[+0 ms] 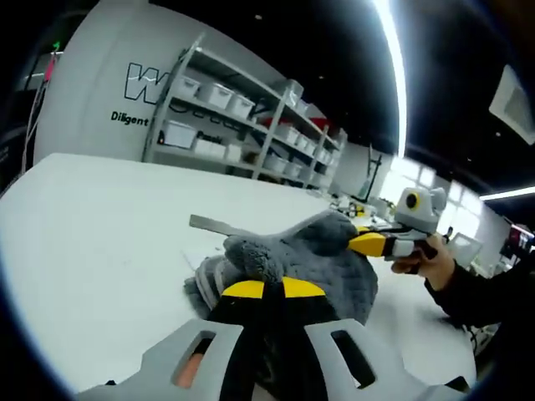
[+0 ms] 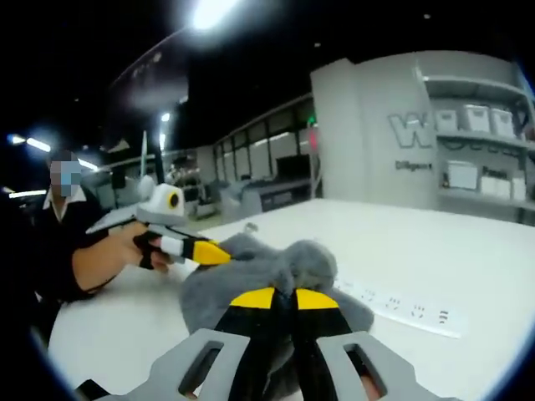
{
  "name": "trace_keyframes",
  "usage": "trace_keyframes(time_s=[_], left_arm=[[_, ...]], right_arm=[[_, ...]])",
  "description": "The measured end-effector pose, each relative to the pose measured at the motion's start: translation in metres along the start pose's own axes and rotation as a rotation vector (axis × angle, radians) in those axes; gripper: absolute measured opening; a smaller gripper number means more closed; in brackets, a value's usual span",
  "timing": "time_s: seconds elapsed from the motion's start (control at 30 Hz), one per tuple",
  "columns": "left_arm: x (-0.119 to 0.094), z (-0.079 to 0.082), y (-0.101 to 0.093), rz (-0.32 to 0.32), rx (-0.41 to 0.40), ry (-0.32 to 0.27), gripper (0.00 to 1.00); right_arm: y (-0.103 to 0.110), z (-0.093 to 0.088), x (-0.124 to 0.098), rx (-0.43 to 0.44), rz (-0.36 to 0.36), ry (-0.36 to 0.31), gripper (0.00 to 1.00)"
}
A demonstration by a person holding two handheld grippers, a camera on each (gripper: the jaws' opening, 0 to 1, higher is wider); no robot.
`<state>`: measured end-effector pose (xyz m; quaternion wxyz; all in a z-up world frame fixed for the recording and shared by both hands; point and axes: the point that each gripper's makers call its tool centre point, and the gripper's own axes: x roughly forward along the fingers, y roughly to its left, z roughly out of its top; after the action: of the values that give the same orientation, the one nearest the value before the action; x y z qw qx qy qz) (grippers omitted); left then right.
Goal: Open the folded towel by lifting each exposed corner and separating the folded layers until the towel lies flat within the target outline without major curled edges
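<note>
Left tongs [image 1: 264,290] in the left gripper view are pinched together on a bunched-up bit of the gray towel [image 1: 322,255], yellow tips pressed tight with a tuft of cloth sticking up right above them. That towel sits in a rumpled heap on the white counter [image 1: 100,225], nowhere near flat, with a gray strip [image 1: 219,225] on the counter poking out from behind it. Over on the far side the right tongs [image 1: 369,243] come in, yellow tips dug into the towel's edge, a person's hand [image 1: 428,261] wrapped around the handle. Back behind it all there's a metal shelf rack [image 1: 242,117] loaded with white bins, against a pale wall with lettering.

Right gripper view now: right tongs [image 2: 284,298] are clamped shut on the towel [image 2: 251,271] too, jaws closed with a fuzzy lump of gray fabric bulging just past the tips. Left tongs [image 2: 207,252] reach in from the side, biting the towel's far edge, held by a hand [image 2: 138,244]. Towel is humped up between the two, resting on the counter [image 2: 418,251], with a strip of markings [image 2: 401,311] just beside it.
</note>
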<state>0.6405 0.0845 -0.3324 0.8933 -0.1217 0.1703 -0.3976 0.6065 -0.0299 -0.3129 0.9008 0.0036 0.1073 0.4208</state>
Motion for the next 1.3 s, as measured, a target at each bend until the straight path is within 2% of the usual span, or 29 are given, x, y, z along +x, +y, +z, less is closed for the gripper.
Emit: trace_keyframes(time_s=[0.33,0.4,0.63,0.9,1.17,1.3], left_arm=[[-0.016,-0.003,-0.013,-0.021,-0.001,-0.003,0.03],[-0.021,-0.01,-0.022,-0.028,0.01,0.002,0.03],[-0.038,-0.021,-0.035,-0.042,0.029,0.0,0.03],[-0.051,-0.043,-0.052,-0.05,0.06,0.03,0.03],[-0.062,-0.062,-0.067,-0.057,0.074,0.044,0.03],[-0.067,-0.073,-0.075,-0.059,0.085,0.059,0.03]], right_arm=[[0.027,-0.006,-0.015,-0.033,0.026,0.004,0.01],[0.034,-0.009,-0.019,-0.038,0.031,0.011,0.01],[0.036,-0.011,-0.029,-0.023,0.037,0.011,0.02],[0.05,-0.02,-0.041,-0.081,0.072,0.007,0.02],[0.058,-0.031,-0.052,-0.101,0.094,0.03,0.02],[0.069,-0.039,-0.056,-0.138,0.119,0.045,0.02]])
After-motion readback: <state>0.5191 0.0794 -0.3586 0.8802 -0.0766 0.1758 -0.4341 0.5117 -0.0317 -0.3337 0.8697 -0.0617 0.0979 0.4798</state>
